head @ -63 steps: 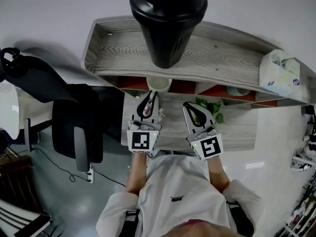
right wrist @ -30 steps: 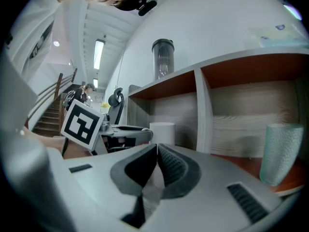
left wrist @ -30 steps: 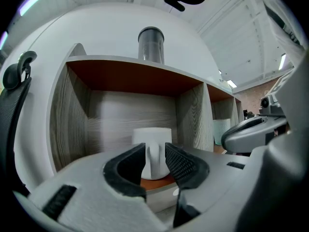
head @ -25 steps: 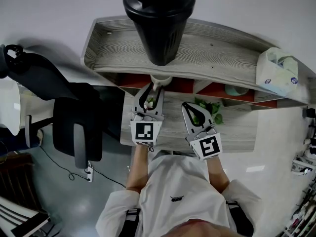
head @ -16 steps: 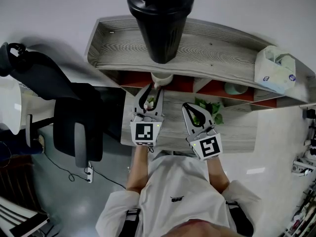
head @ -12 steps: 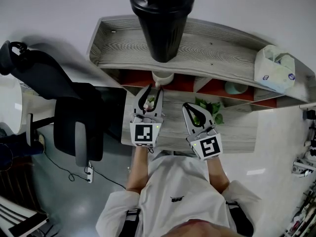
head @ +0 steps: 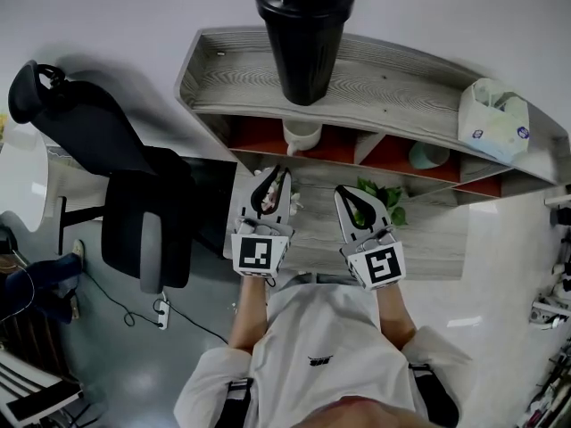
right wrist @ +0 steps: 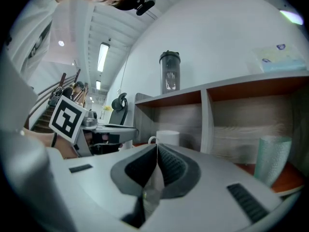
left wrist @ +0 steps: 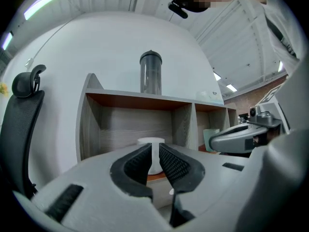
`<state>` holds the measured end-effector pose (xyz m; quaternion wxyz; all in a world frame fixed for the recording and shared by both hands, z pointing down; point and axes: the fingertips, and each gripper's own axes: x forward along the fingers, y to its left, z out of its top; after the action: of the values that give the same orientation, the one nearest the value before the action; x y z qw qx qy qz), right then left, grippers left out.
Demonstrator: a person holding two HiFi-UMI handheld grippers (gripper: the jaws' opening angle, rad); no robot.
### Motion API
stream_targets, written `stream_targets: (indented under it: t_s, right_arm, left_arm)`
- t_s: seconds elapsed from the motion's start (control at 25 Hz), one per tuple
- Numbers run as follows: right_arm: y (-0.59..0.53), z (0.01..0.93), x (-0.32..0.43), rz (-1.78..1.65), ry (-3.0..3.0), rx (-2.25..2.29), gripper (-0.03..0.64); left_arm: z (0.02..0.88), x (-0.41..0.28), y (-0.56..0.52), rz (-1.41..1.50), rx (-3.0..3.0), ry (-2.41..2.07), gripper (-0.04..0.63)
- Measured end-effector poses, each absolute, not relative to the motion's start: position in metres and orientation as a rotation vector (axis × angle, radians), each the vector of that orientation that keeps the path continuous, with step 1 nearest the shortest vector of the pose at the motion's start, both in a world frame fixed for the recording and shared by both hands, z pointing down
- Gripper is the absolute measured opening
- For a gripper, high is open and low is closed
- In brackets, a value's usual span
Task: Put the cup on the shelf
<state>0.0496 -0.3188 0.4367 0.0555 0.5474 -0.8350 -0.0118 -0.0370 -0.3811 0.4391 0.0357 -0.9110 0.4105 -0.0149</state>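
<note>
Right tongs (right wrist: 156, 149): jaws pressed together, empty, above desk (head: 437, 234). Left tongs (left wrist: 153, 151): jaws slightly apart, nothing between them. Cup (head: 302, 136): upright in leftmost shelf (head: 401, 92) compartment, at 12 o'clock from left tongs, apart from them. Black shaker (head: 303, 25): on shelf top.

Office-type workspace: black mesh office chair (head: 134, 212) left of the wood-grain desk shelf (head: 401, 92), power strip (head: 161, 311) on the grey floor (head: 107, 373) below-left of it, ceiling strip lights (right wrist: 103, 52) above it.
</note>
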Motion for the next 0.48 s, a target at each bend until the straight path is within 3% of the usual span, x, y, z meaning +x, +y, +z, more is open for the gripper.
stream_targets:
  t_s: [0.48]
  right_arm:
    - [-0.286,0.435,0.042,-0.051,-2.544,1.632,0.031]
  left_arm:
    - [0.429,-0.046,-0.319,0.002,-2.876,1.219,0.051]
